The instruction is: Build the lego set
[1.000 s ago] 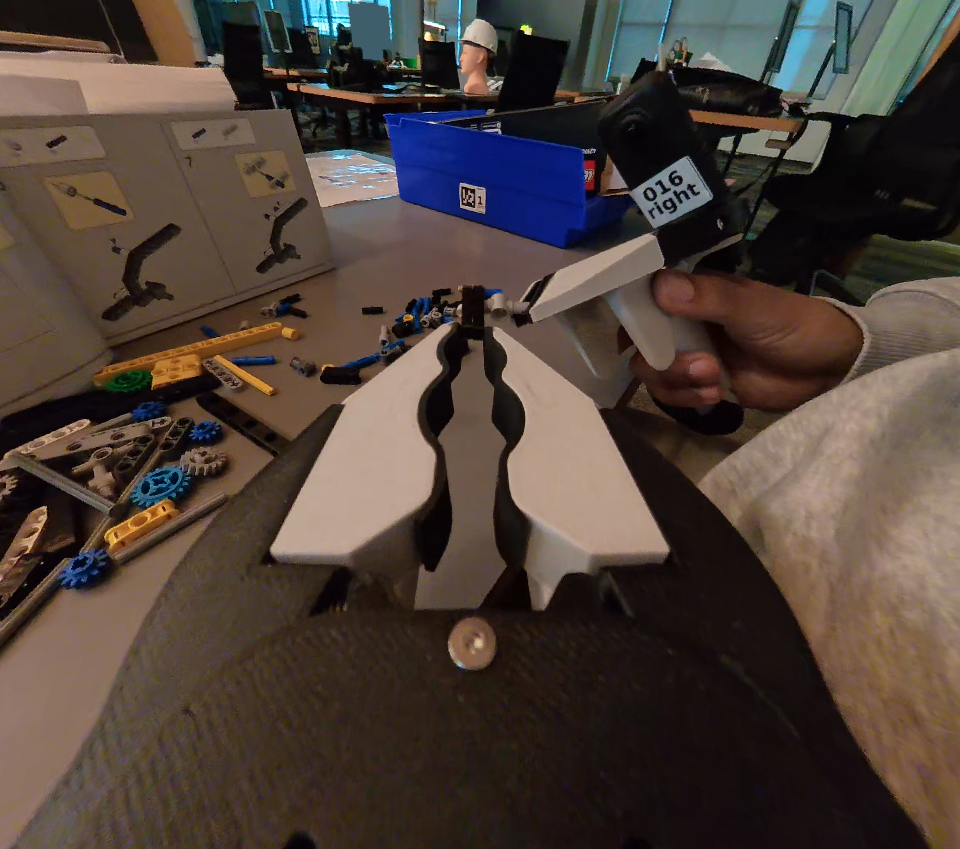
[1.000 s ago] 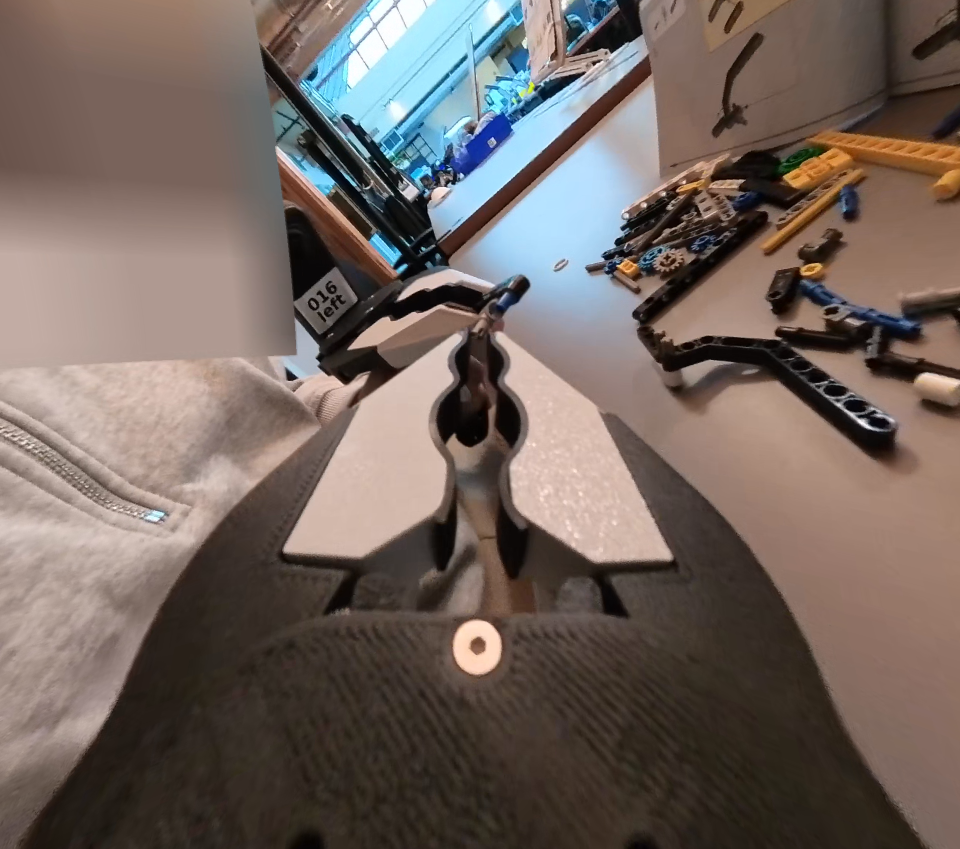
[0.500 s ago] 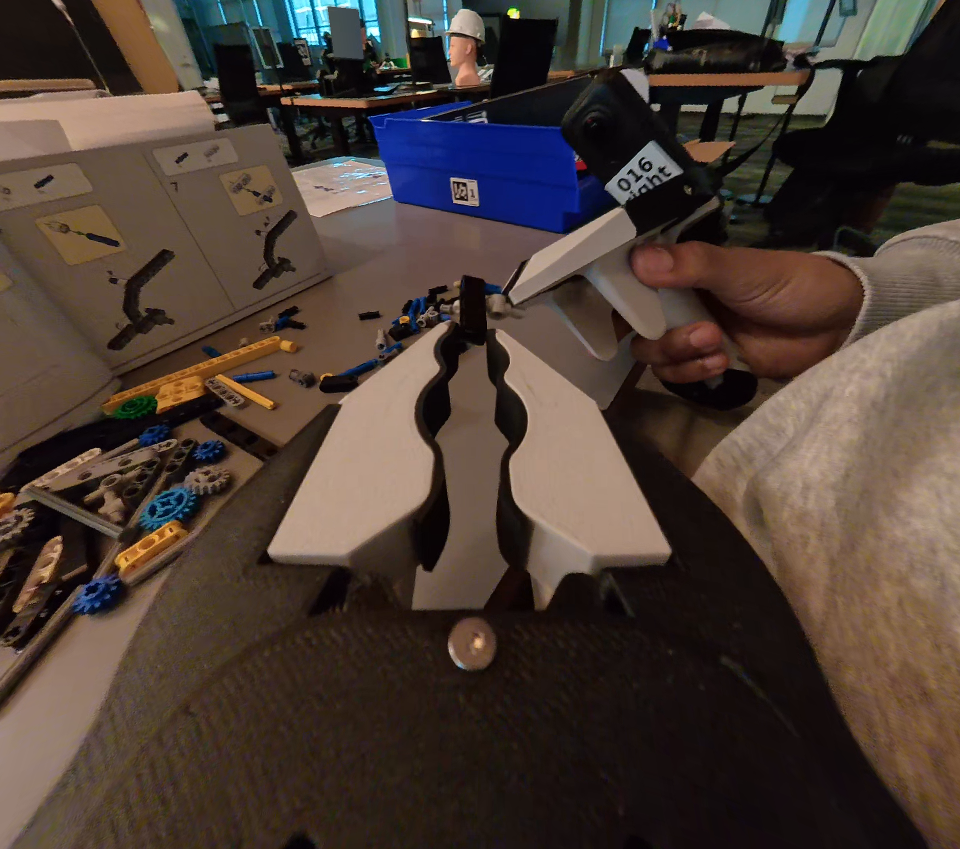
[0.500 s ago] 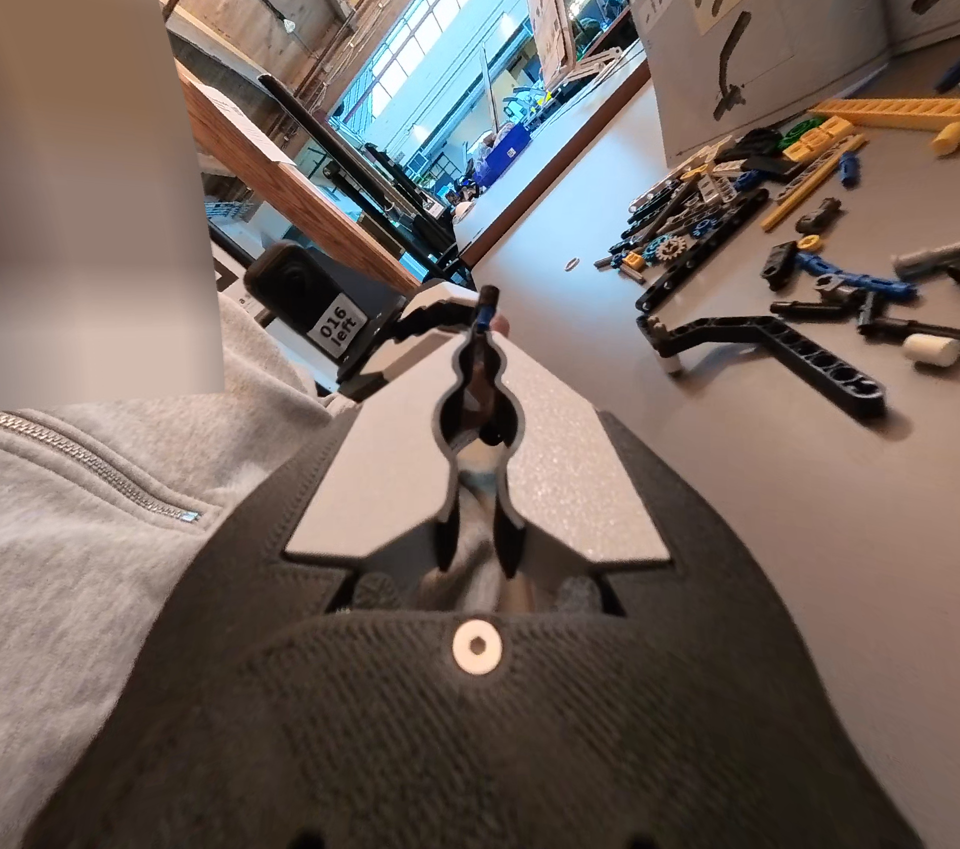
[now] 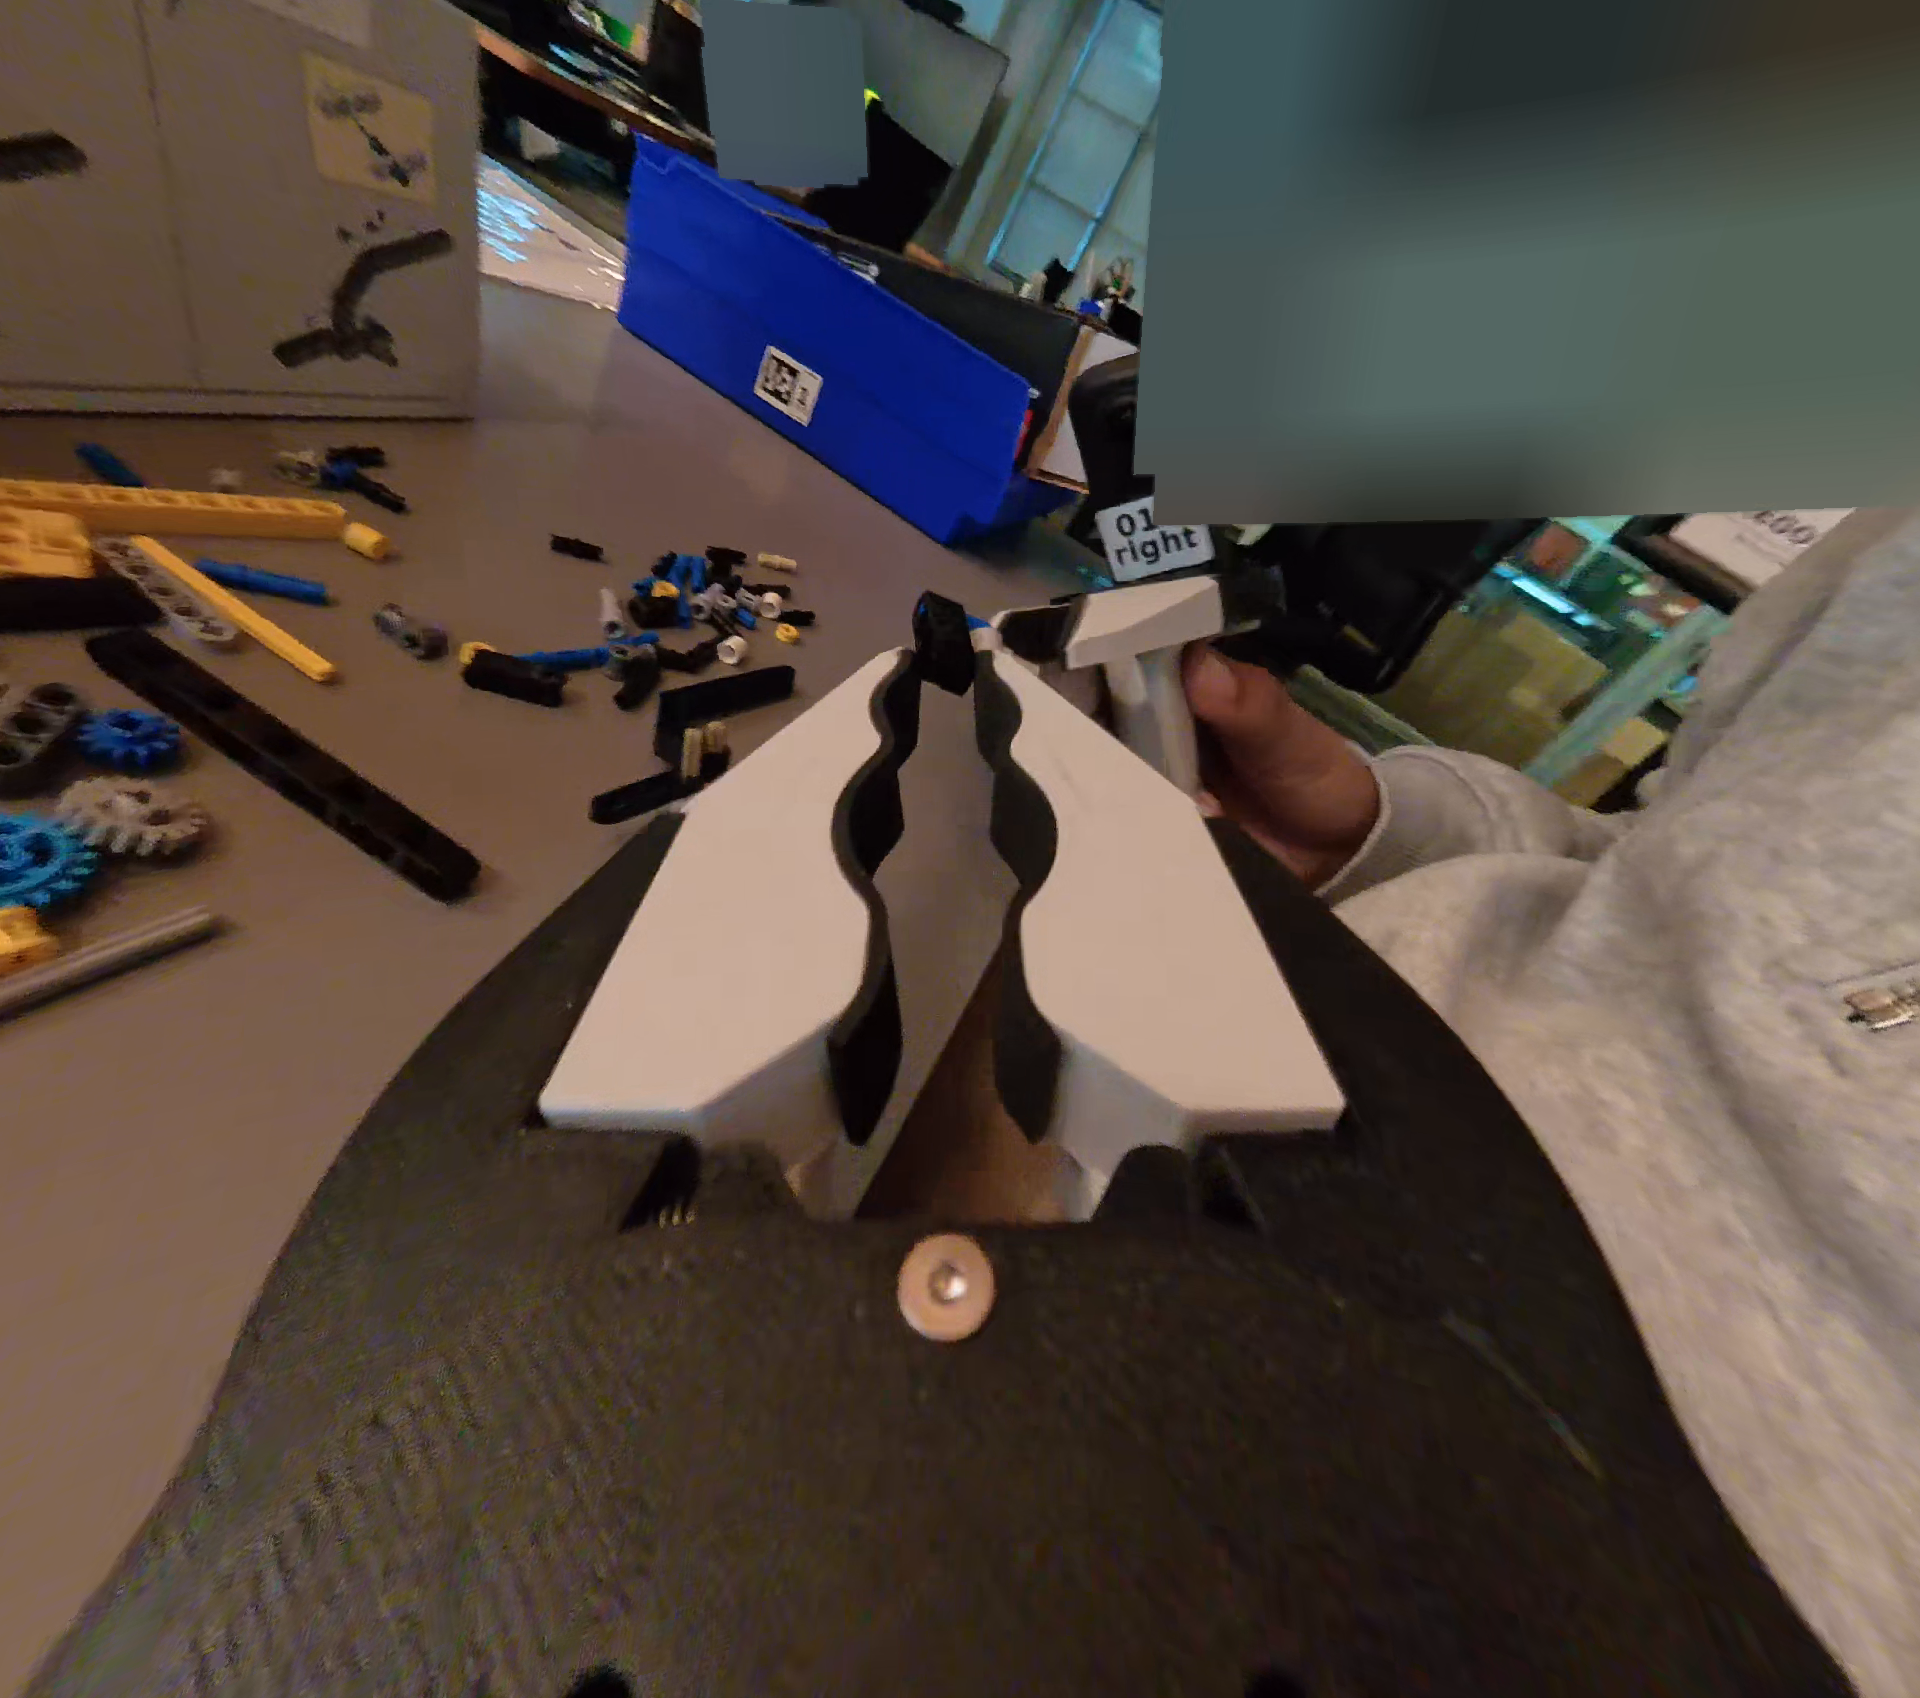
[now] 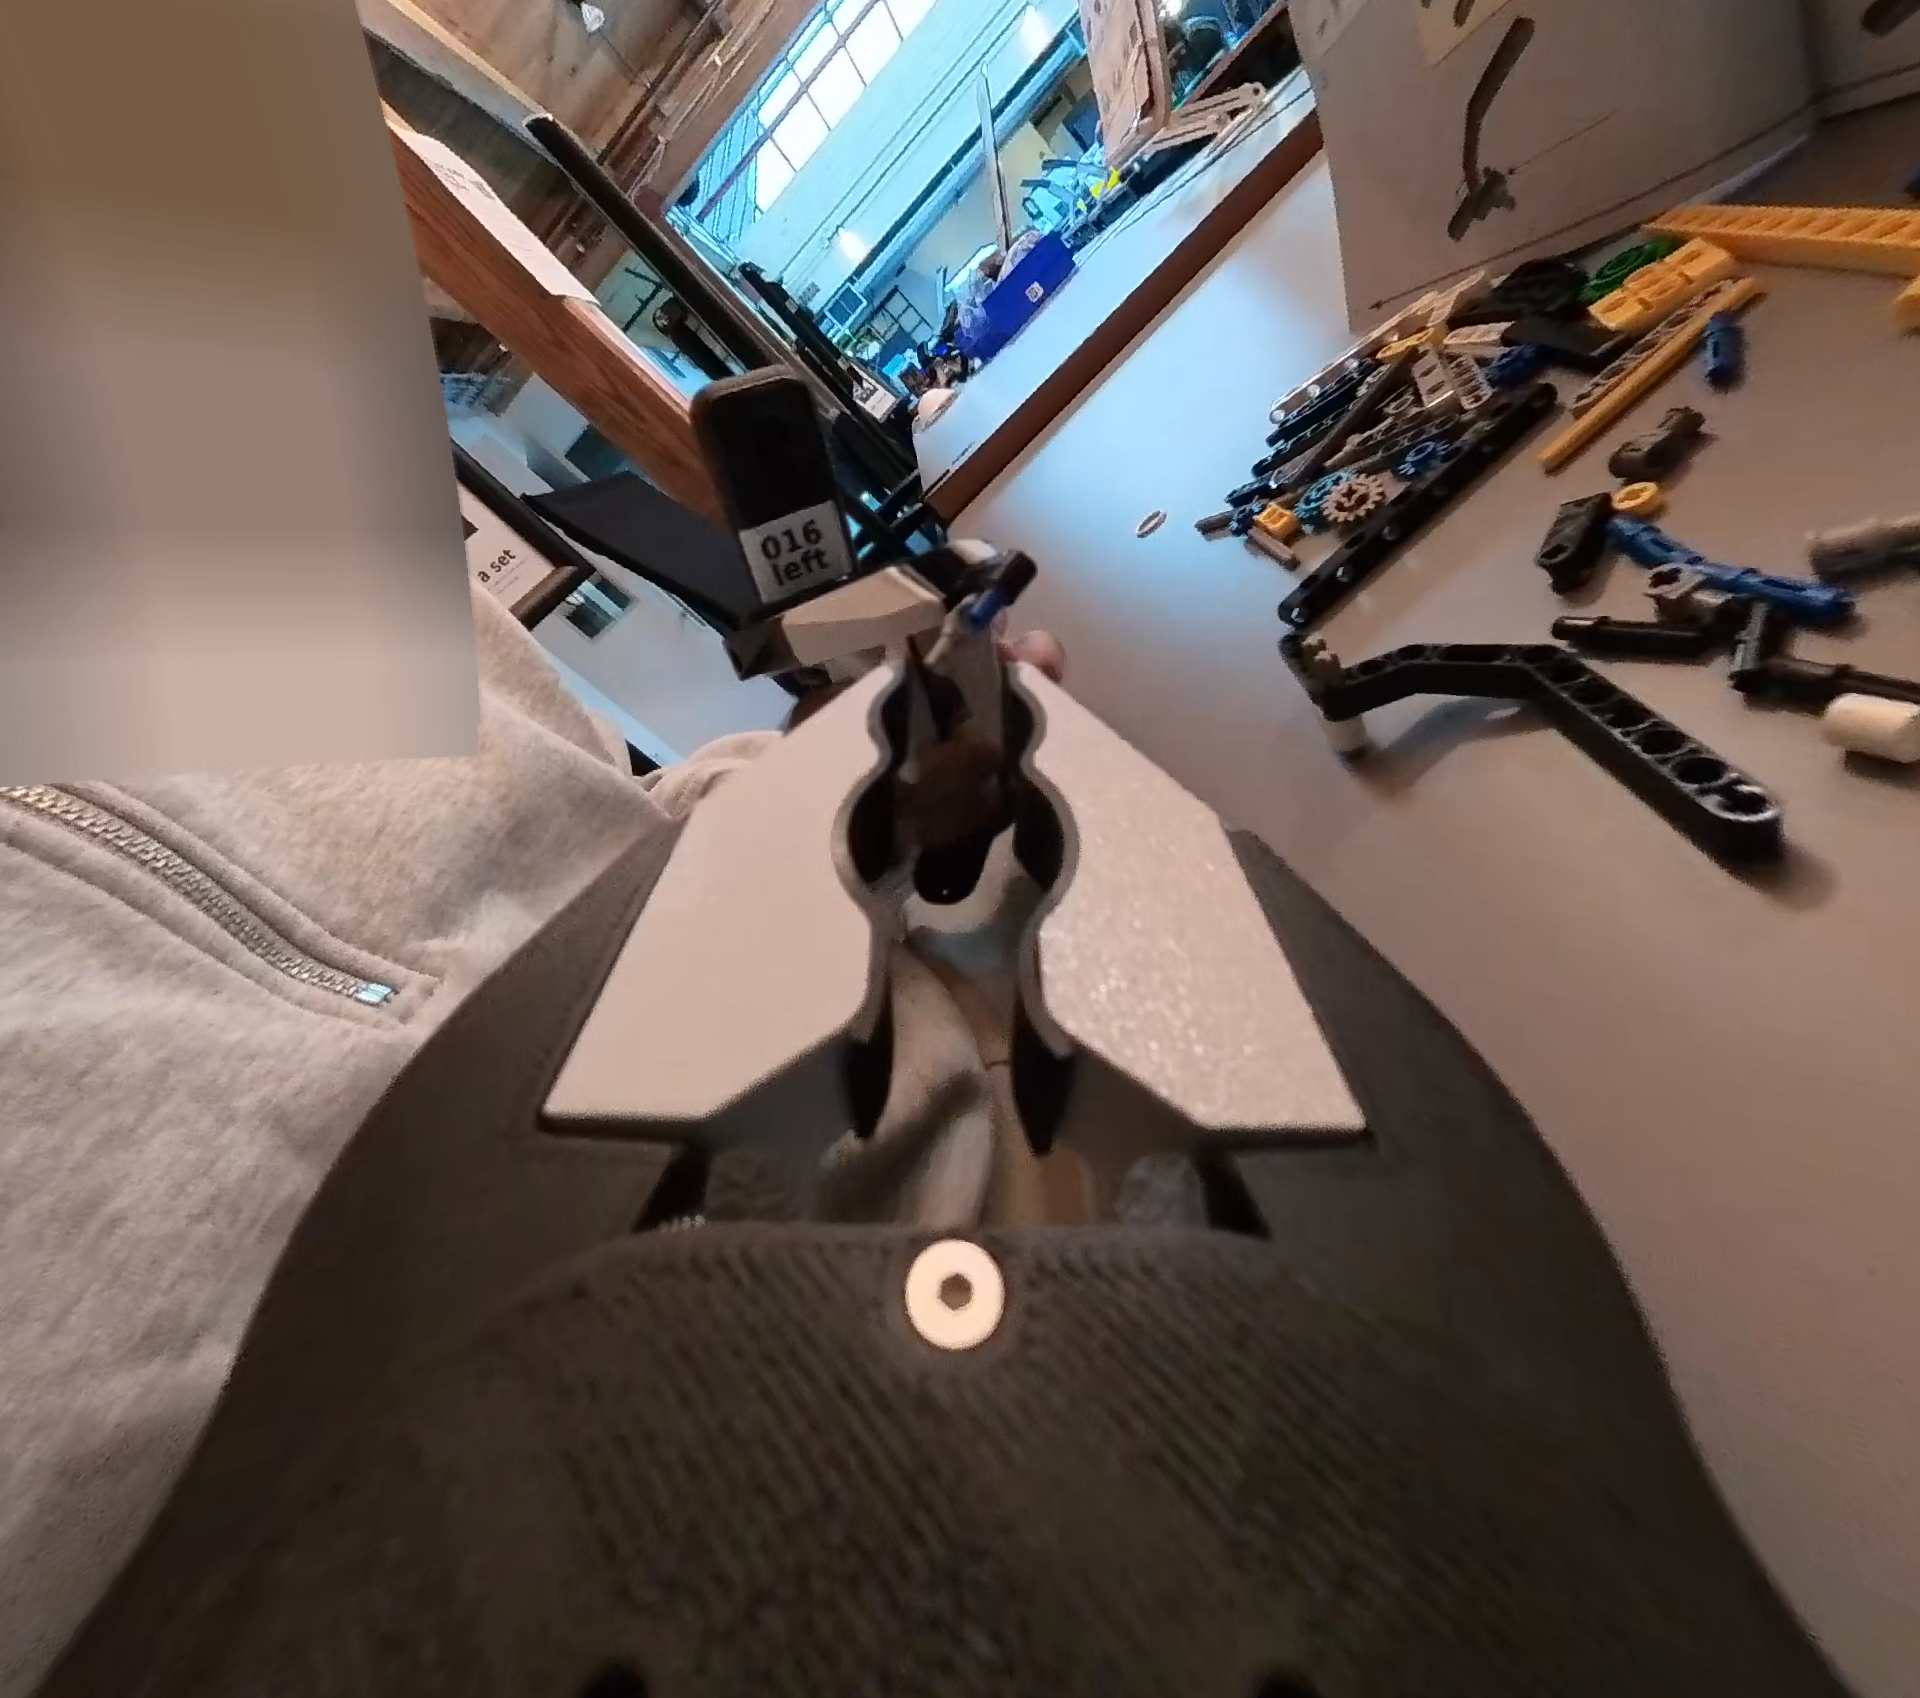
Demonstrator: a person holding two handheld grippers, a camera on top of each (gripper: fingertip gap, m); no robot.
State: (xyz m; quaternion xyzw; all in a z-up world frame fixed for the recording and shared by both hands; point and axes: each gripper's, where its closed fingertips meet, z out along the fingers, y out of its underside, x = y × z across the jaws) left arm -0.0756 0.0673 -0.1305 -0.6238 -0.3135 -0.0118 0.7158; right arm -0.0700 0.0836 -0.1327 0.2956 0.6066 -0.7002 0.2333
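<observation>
Left gripper (image 5: 943, 669) clenched on small black lego piece (image 5: 940, 646), pinched at the very fingertips, held up in the air above the table (image 5: 540, 422) edge. Right gripper (image 6: 954, 669) also clamped, on a thin grey pin with blue tip (image 6: 977, 609); the blue tip pokes out past its fingertips toward the left gripper, seen farther off in the right wrist view, tips of both grippers nearly meeting. In the left wrist view the right gripper comes in from the right, its tip just beside the black piece; a bit of blue shows between them, contact too small to tell. Person's hand (image 5: 1262, 755) wraps the right gripper's handle, grey sleeve (image 5: 1621, 1025) close behind. On the table, loose parts: angled black beam (image 6: 1538, 713) lying apart from the rest with a white stub at its short end, long black beam (image 5: 281, 765) flat, yellow beams (image 5: 187, 510) at the left, thin yellow axle (image 5: 239, 609) near them, blue gears (image 5: 125, 739) and a grey gear (image 5: 130, 817) at the left edge, scatter of small blue, black and white pins (image 5: 696, 604) mid-table. Grey instruction booklet (image 5: 239, 194) stands upright behind the yellow parts. Blue bin (image 5: 831, 391) farther back on the table, well apart from the parts pile. Both views slightly motion-blurred.
</observation>
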